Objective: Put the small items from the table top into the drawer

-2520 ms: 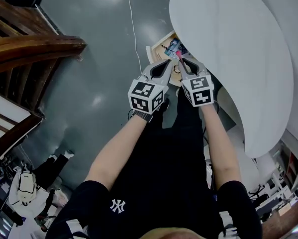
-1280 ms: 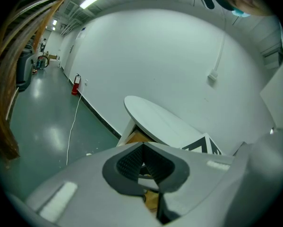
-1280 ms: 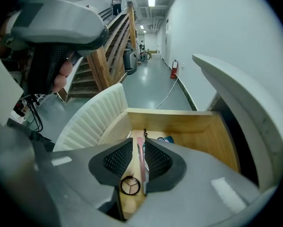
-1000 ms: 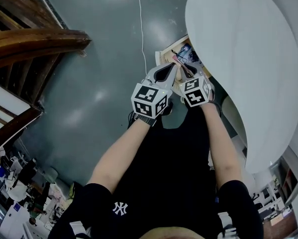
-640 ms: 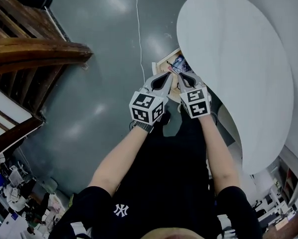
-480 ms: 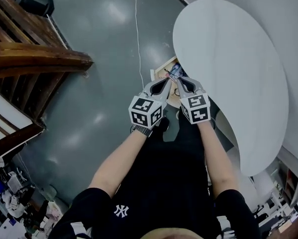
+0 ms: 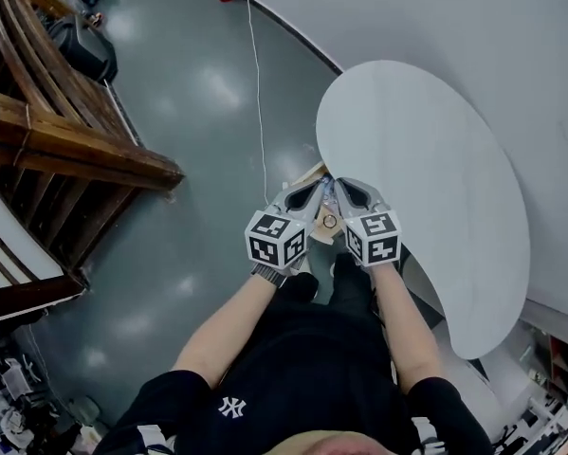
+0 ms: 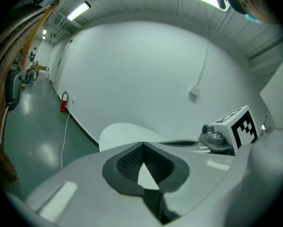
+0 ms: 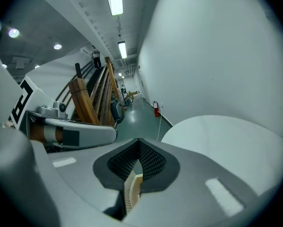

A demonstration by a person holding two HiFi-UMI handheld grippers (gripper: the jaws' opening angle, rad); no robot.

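My two grippers are side by side at the near edge of the white oval table (image 7: 426, 159). The left gripper (image 7: 314, 190) is shut, its tips meeting with nothing between them (image 8: 142, 144). The right gripper (image 7: 345, 190) is also shut, and I see no item in it (image 9: 139, 141). Below and between them shows part of the open wooden drawer (image 7: 309, 172), with a small ring-shaped item (image 7: 329, 221) in it; the grippers hide most of the drawer. No small item shows on the table top. Each gripper view catches the other gripper at its side.
A wooden stair structure (image 7: 65, 150) stands on the grey floor at the left. A white cable (image 7: 260, 112) runs across the floor towards the drawer. A red fire extinguisher (image 8: 63, 103) stands by the far white wall.
Both grippers have risen away from the drawer. The pink item seen at the right gripper's tips earlier is gone from them, and those jaws have shut.
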